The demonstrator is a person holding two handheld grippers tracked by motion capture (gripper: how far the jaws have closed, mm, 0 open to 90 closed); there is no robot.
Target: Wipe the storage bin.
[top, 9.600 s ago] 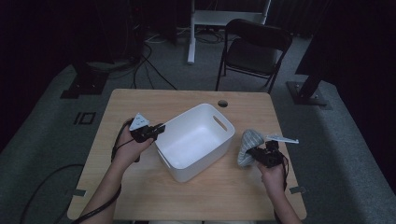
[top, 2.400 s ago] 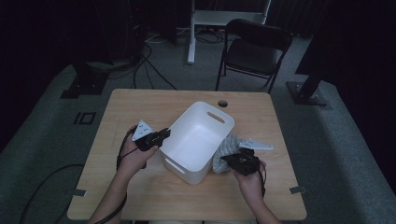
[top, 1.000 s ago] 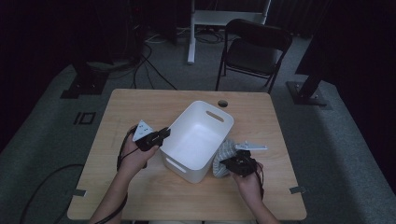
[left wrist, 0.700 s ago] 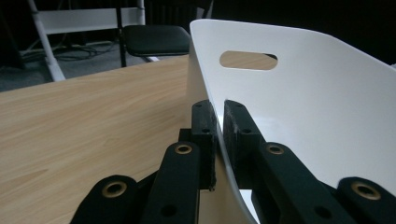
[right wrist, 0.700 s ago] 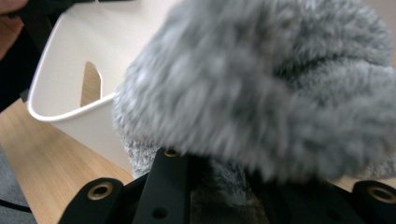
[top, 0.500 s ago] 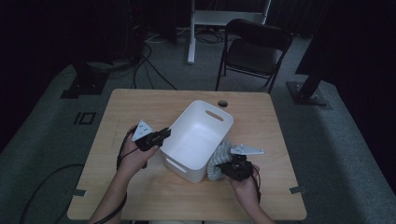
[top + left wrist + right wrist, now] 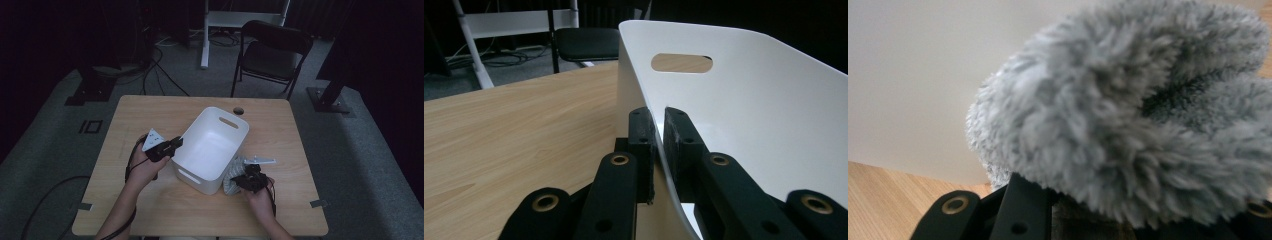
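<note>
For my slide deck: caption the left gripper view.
Left tongs clamped on the white bin wall, one jaw inside and one outside, wooden table alongside.

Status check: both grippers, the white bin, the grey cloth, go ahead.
Left gripper shut on white bin rim. Right gripper shut on fluffy grey cloth, against bin's outer wall. Table around them unobstructed.

A recording lab or studio is suggested: a lone wooden worktop [image 7: 165,112] is set on grey carpet [image 7: 60,135], surrounded by black curtains. Stand bases [image 7: 330,97] and loose cables [image 7: 160,60] are spread over the floor, and a folding chair [image 7: 272,55] and a white frame [image 7: 240,17] are placed behind.
</note>
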